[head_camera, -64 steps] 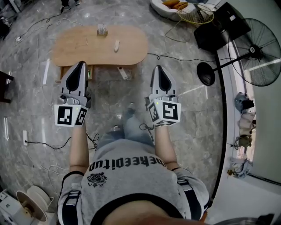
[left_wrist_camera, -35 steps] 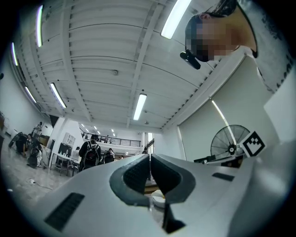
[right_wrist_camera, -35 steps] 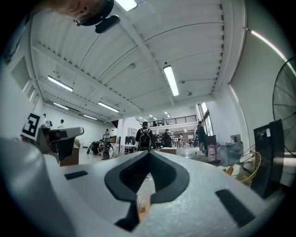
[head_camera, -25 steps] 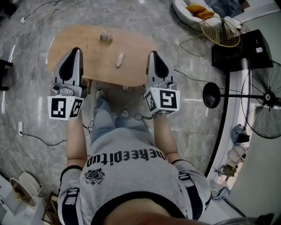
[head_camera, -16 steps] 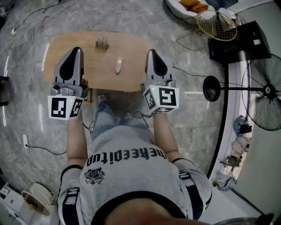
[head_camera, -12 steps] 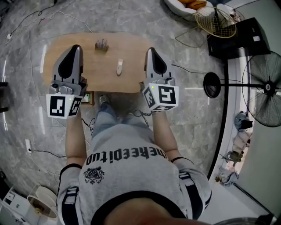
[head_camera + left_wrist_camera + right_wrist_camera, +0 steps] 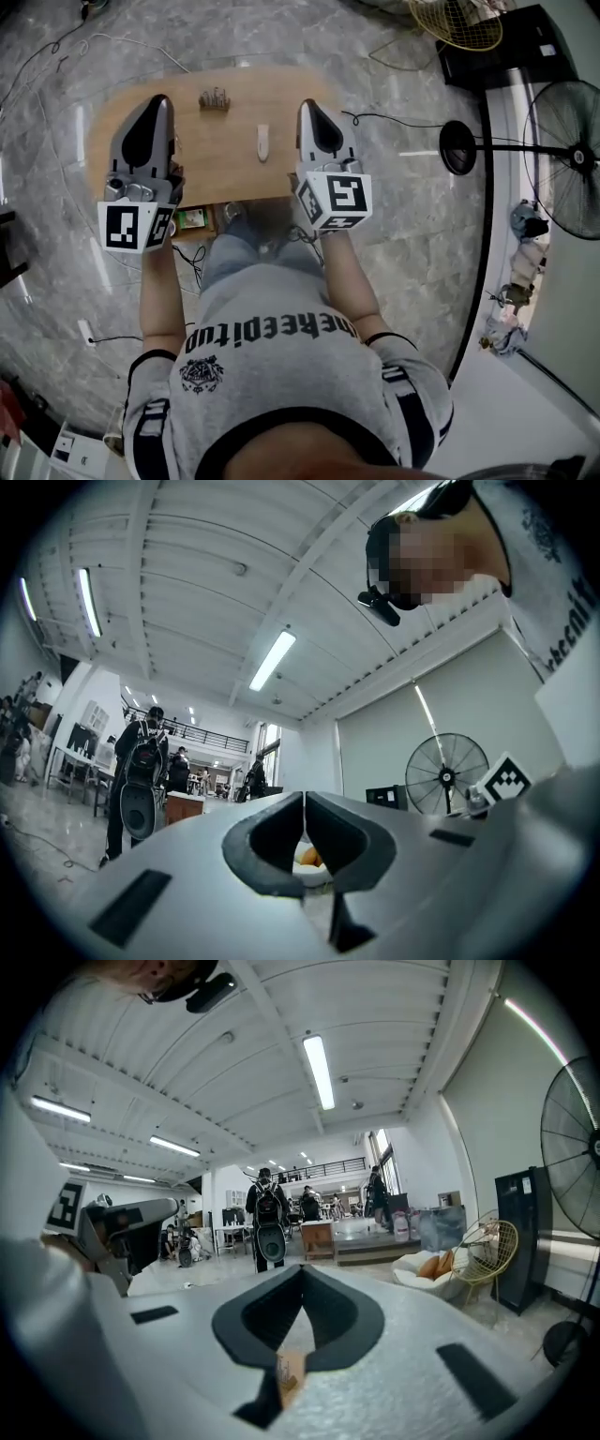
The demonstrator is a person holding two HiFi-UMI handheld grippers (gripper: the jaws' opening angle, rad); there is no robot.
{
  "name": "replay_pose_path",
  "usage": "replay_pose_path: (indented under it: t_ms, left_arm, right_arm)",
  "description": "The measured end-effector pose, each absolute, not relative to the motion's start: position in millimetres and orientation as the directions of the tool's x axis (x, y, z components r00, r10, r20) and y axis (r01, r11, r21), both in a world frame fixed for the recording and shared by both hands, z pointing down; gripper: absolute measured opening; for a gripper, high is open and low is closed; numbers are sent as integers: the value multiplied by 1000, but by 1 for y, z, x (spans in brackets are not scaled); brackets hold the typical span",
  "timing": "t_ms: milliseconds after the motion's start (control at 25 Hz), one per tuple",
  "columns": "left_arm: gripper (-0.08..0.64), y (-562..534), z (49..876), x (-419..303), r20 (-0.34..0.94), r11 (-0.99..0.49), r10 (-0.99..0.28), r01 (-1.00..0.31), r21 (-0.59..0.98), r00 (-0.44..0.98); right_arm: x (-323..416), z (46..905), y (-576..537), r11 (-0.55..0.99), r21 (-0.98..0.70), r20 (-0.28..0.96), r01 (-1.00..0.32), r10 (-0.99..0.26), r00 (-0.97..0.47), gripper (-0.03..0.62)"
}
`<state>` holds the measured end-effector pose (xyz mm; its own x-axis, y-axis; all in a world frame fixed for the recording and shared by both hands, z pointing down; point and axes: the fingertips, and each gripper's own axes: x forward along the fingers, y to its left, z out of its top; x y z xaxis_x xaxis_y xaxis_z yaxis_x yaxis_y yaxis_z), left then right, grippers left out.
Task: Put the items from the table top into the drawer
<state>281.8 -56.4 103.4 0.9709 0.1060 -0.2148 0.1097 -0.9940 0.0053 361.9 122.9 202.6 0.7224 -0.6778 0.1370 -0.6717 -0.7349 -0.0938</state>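
Looking down, we see our two grippers over the left and right parts of the wooden table (image 7: 225, 169). Our left gripper (image 7: 157, 103) has its jaws pressed together with nothing in them. Our right gripper (image 7: 306, 106) is the same. A small pale thing (image 7: 263, 142) lies on the table between them, at our 12 o'clock. A little grey stand (image 7: 215, 98) sits at its 11 o'clock.

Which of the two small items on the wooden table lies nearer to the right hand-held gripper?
The pale elongated item beside the right hand-held gripper; the darker clustered item sits farther away, nearer the left hand-held gripper.
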Motion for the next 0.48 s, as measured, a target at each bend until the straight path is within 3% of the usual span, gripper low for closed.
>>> replay_pose_path:
  t_ms: [480]
  left_arm:
    - [12, -75, 183, 324, -116, -972, 212, 221, 73, 970]
  right_arm:
    - [362, 338, 99, -779, -218, 404, -588, -621, 672, 6]
